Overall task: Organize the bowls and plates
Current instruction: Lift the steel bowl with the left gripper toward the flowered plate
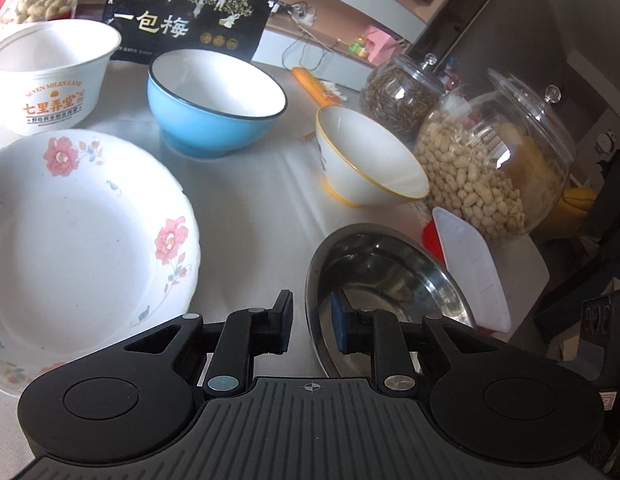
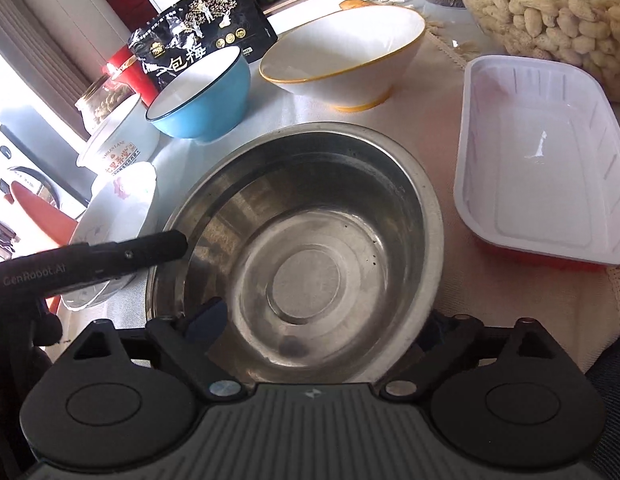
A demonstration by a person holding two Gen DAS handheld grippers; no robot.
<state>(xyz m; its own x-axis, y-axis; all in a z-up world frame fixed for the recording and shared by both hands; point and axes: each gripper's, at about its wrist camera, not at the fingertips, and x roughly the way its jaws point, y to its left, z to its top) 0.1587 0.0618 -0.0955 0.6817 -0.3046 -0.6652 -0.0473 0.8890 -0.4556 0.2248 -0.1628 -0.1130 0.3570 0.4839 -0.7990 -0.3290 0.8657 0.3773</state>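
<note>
The cloth-covered table carries 1 floral plate, 4 bowls, 1 tray, jars

Black two-finger grippers with grey ribbed housings.

Left gripper: matte black linkage arms at the bottom of the frame, round black discs at lower left and lower right, silver pivot pins, blue pads on the fingertips, a small crosshair mark on the ribbed grey plate. Right gripper: same black arms and discs, silver rivets, one blue-padded finger, a small logo at the plate's centre. At left of the right-wrist frame, a black finger lettered "GenRobot.AI", with one screw.
</note>
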